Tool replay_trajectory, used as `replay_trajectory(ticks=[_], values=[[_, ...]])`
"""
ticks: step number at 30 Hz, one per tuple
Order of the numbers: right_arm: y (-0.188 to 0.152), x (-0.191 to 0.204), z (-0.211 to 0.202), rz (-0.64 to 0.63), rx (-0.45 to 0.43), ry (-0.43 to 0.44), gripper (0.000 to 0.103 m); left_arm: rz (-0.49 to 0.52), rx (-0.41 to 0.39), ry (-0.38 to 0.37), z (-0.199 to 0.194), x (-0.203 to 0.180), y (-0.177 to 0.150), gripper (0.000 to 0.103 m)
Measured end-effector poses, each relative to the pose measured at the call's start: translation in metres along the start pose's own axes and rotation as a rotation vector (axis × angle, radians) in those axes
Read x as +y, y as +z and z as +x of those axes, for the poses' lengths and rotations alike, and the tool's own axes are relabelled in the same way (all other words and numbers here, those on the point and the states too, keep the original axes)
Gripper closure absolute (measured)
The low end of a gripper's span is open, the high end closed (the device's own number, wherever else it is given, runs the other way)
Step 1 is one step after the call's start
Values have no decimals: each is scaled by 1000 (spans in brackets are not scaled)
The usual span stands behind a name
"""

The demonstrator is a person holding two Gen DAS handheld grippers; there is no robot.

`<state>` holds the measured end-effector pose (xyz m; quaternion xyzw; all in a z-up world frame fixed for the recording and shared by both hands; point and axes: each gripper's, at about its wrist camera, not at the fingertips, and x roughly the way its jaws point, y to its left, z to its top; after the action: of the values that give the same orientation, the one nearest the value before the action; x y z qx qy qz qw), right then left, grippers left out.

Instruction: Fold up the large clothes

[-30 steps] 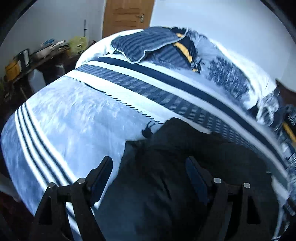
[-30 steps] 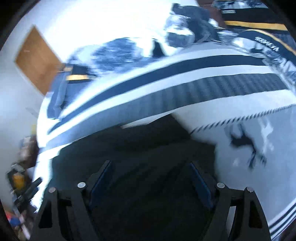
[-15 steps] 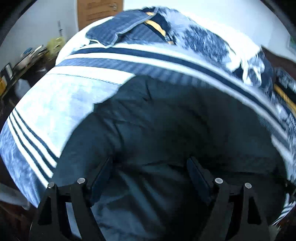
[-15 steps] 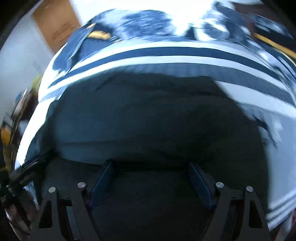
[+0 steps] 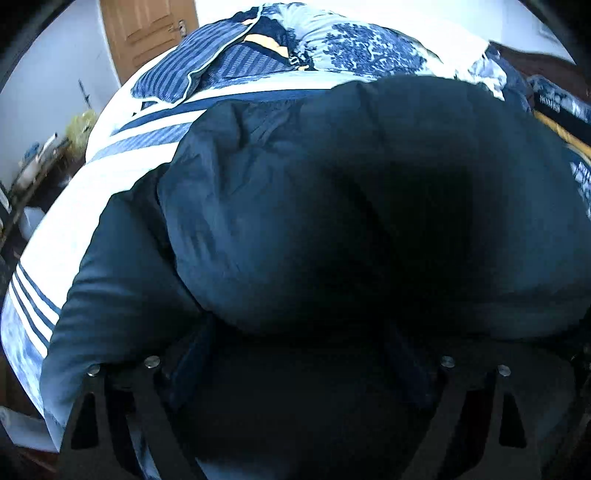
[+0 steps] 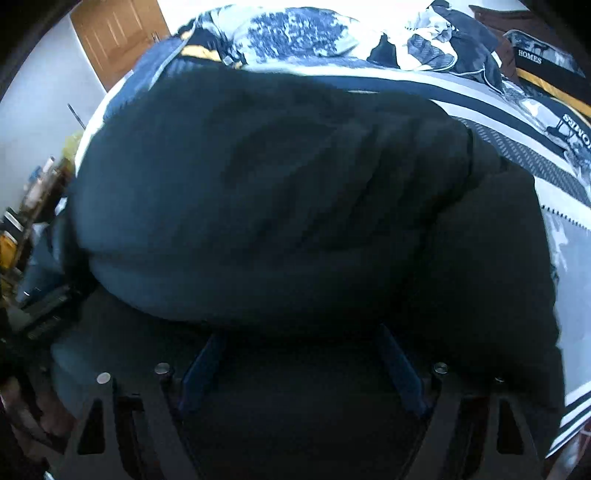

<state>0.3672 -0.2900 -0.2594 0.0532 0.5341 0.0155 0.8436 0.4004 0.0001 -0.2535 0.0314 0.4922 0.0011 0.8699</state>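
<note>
A large dark teal padded jacket (image 5: 295, 206) lies on the bed and fills most of both views; it also shows in the right wrist view (image 6: 266, 192). A thick rolled fold bulges right in front of each gripper. My left gripper (image 5: 299, 354) is open, its fingers spread wide with the fold's near edge over their tips. My right gripper (image 6: 303, 350) is open too, blue pads (image 6: 201, 363) apart, pushed under the fold. Neither pinches the cloth.
The bed has a blue and white striped cover (image 5: 122, 155) with striped pillows (image 5: 207, 70) and rumpled patterned bedding (image 6: 295, 33) at the head. A wooden door (image 5: 147, 29) stands behind. A cluttered side table (image 5: 40, 155) stands left of the bed.
Both grippers have pushed forward and low against the jacket. The fold has rolled up toward the head of the bed and now hides most of the cover.
</note>
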Motion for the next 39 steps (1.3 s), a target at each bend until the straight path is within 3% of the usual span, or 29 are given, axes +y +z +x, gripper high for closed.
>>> replay_trajectory(ticks=[4,6,9,11,15,17,19,20,21,25,27,32,34,37,39], values=[[10,-1,10,12,62,-8,18,-5,17,5,-7,12,-3,12],[15,0,-1,22,82,-22,20,-29,-33,10,-32,25,0,13],[31,5,-41,17,-25,58,18,-47,-184,-41,-66,34,17,13],[51,15,-55,-5,-78,84,18,-42,-192,-29,-64,33,39,13],[108,36,-33,-13,-79,183,18,-52,-216,-24,-25,29,84,13],[126,44,-4,0,-39,212,18,-58,-207,24,1,28,98,13],[133,46,29,-21,18,193,18,-78,-129,102,42,45,97,12],[126,50,37,-50,31,139,18,-155,-85,29,59,65,93,11],[124,43,49,-68,32,107,18,-234,-98,-38,66,82,89,11],[121,4,55,-48,8,98,20,-305,-83,-89,85,107,83,10],[122,-14,54,-28,-5,76,27,-294,-85,-81,87,104,81,8],[122,-65,61,69,2,123,65,-306,-78,-86,90,104,78,4],[121,-80,64,112,1,141,74,-313,-59,-96,91,103,80,3],[120,-93,68,157,-6,141,78,-325,-36,-114,82,107,81,3],[109,-108,49,185,-15,112,78,-312,-58,-61,61,115,77,3]])
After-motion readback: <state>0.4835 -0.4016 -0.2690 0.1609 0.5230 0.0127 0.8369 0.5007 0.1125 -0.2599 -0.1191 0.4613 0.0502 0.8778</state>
